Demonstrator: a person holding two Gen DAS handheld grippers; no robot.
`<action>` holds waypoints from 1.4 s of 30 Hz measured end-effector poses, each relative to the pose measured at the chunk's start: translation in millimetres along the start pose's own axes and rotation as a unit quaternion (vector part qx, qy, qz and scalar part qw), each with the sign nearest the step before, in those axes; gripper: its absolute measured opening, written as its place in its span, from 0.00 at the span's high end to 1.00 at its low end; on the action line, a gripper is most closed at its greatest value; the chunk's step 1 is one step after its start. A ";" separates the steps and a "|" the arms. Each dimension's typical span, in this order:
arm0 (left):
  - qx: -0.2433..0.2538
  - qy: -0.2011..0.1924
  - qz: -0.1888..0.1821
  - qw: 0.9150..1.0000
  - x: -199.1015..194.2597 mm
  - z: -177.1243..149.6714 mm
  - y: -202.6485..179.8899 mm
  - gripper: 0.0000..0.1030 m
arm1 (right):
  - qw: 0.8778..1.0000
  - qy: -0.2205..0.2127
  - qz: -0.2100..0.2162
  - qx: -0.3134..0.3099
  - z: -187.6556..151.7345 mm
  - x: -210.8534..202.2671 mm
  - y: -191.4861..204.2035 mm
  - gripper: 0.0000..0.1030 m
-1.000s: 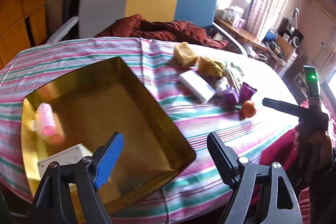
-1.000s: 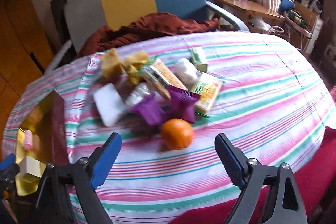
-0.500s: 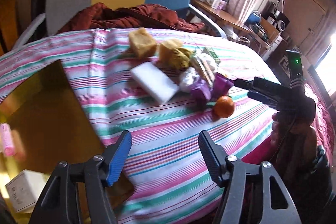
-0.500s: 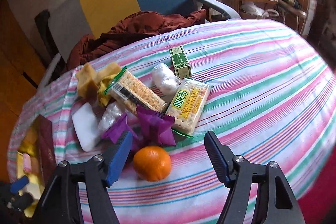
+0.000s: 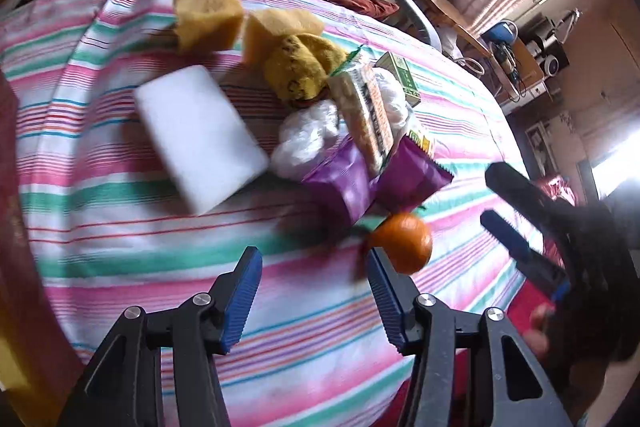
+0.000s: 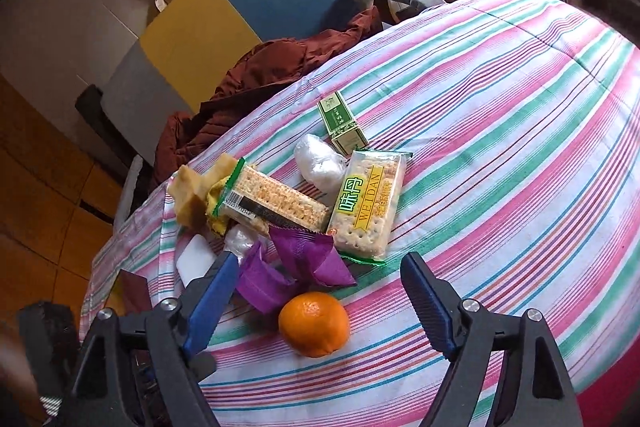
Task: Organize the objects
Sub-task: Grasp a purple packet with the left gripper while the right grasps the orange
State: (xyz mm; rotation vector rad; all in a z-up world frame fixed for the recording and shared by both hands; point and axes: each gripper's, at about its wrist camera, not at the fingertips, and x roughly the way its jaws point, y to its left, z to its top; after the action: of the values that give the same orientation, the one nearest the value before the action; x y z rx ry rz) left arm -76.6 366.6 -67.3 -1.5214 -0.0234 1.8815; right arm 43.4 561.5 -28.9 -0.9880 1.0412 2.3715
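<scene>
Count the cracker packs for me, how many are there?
2. One cracker pack with yellow writing lies flat beside the white bag. The other cracker pack leans across the pile, above the purple wrappers. More may be hidden underneath.

Orange lies nearest, beside purple packets, crackers, perhaps sponges.

Daylight from window at 3 o'clock, blown out; left view motion-blurred; fisheye vignette at corners.

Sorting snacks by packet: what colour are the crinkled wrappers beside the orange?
Purple wrappers, clearest in the right wrist view.
</scene>
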 end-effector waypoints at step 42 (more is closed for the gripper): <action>0.049 -0.037 0.049 0.997 -0.1 -23.3 26.1 0.59 | 0.985 0.129 -0.050 -0.103 -22.5 51.2 22.3 0.32</action>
State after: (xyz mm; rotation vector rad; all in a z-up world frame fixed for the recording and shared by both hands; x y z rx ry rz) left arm -69.6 337.6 -85.5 -1.4089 0.1119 1.9860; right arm 5.7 532.6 -65.9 -1.4185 0.8170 2.3467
